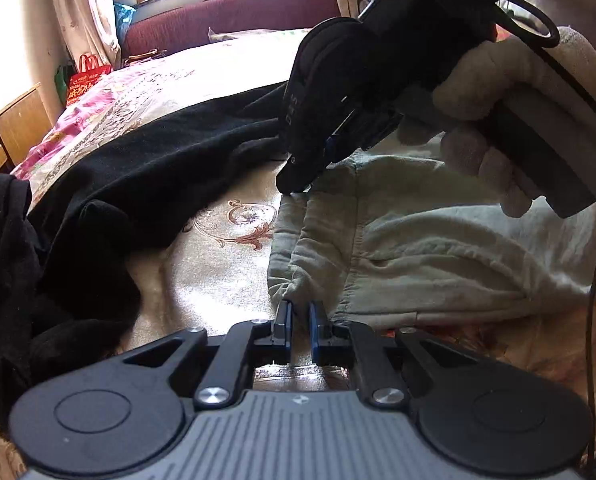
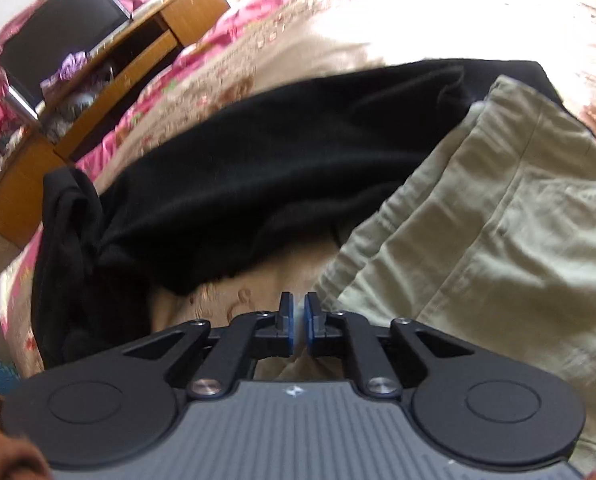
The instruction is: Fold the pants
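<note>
We see the pants (image 1: 418, 248), pale grey-green, lying flat on a floral bedspread (image 1: 217, 272) to the right in the left wrist view. Their cloth is soft and creased, with stitched seams and a thick hem or band bunched along the left edge. In the right wrist view the same pants (image 2: 478, 220) look khaki-green, spread on the right with long parallel seams and what looks like a pocket flap on the far right.

Our left gripper (image 1: 300, 320) sits at the near left corner of the pants, its jaws drawn close together with only a narrow gap; the corner of the hem lies right at the fingertips, but we cannot tell whether the cloth is pinched. Our right gripper (image 1: 293, 184), held in a gloved hand (image 1: 490, 128), points down onto the far left edge of the pants, its tip touching the hem. In its own view, the right gripper (image 2: 296, 320) has its jaws nearly together, and nothing is visibly between them.

A black garment (image 1: 117, 184) lies crumpled to the left of the pants, stretching far across the bed. A wooden cabinet (image 2: 109, 92) stands at far left.
</note>
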The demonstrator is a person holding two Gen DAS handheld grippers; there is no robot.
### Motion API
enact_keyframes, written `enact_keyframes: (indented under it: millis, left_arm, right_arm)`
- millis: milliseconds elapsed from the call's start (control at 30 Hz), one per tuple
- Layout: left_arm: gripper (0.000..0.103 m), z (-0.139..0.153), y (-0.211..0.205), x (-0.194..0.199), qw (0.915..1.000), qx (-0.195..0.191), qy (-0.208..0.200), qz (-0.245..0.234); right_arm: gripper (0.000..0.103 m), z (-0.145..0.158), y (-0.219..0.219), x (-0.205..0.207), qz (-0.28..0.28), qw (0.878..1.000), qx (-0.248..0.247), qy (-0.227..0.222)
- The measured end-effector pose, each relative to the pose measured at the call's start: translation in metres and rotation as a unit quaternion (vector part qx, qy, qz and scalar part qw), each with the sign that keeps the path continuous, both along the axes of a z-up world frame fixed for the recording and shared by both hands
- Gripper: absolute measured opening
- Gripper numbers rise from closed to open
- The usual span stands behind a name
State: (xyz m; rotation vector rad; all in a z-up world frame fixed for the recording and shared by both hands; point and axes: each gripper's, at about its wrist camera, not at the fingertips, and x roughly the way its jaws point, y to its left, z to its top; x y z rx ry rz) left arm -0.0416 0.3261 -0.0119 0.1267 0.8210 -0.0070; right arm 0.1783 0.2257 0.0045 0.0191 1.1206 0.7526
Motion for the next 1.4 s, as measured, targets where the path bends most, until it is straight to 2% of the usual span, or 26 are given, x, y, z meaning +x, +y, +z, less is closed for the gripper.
enact_keyframes:
  millis: [67, 167, 267, 367, 467, 533, 633, 733, 833, 967, 1133, 1200, 1233, 1300, 1400]
  left_arm:
    - [0.025, 0.002, -0.003, -0.002, 0.9998, 0.018, 0.007, -0.005]
    - [0.025, 0.009, 0.001, -0.004, 0.9998, 0.018, 0.012, -0.003]
    - [0.025, 0.025, 0.004, 0.001, 0.9999, 0.011, -0.001, 0.003]
    - [0.025, 0.043, 0.002, 0.023, 0.9997, 0.001, -0.022, -0.013]
    - [0.026, 0.048, -0.013, 0.064, 0.9984, 0.015, -0.03, -0.046]
    - [0.029, 0.046, -0.027, 0.1, 0.9967, 0.028, -0.029, -0.07]
    - [0.031, 0.043, -0.043, 0.159, 0.9951, 0.028, -0.029, -0.09]
    - [0.031, 0.041, -0.058, 0.215, 0.9935, 0.029, -0.026, -0.107]
    - [0.034, 0.036, -0.072, 0.259, 0.9903, 0.049, -0.016, -0.129]
    - [0.039, 0.021, -0.079, 0.294, 0.9865, 0.081, 0.013, -0.141]
    - [0.043, 0.021, -0.08, 0.3, 0.9798, 0.102, 0.029, -0.17]
    - [0.052, 0.02, -0.081, 0.301, 0.9753, 0.106, 0.042, -0.189]
    - [0.053, 0.019, -0.082, 0.301, 0.9737, 0.11, 0.047, -0.194]
    - [0.055, 0.018, -0.083, 0.302, 0.9701, 0.117, 0.06, -0.204]
    - [0.056, 0.023, -0.082, 0.304, 0.966, 0.127, 0.064, -0.216]
  right_arm:
    - [0.01, 0.007, -0.004, -0.013, 0.016, 0.999, 0.012, -0.027]
    - [0.01, 0.023, -0.03, -0.022, 0.027, 0.998, 0.046, -0.036]
    - [0.018, 0.04, -0.076, -0.019, 0.027, 0.996, 0.055, -0.06]
    - [0.02, 0.054, -0.132, -0.007, 0.012, 0.993, 0.025, -0.11]
    - [0.029, 0.054, -0.19, 0.016, -0.008, 0.986, -0.052, -0.156]
    - [0.029, 0.049, -0.221, 0.036, -0.024, 0.982, -0.093, -0.161]
    - [0.029, 0.038, -0.263, 0.071, -0.034, 0.978, -0.131, -0.156]
    - [0.029, 0.026, -0.291, 0.095, -0.02, 0.973, -0.159, -0.166]
    - [0.029, 0.017, -0.3, 0.112, 0.027, 0.97, -0.173, -0.166]
    - [0.039, 0.002, -0.291, 0.125, 0.102, 0.962, -0.194, -0.162]
    - [0.043, -0.002, -0.286, 0.135, 0.133, 0.953, -0.204, -0.18]
    - [0.043, -0.004, -0.286, 0.137, 0.153, 0.948, -0.208, -0.187]
    - [0.043, -0.006, -0.286, 0.137, 0.16, 0.947, -0.21, -0.186]
    - [0.043, -0.008, -0.286, 0.141, 0.165, 0.95, -0.208, -0.163]
    - [0.035, -0.006, -0.288, 0.145, 0.17, 0.955, -0.206, -0.131]
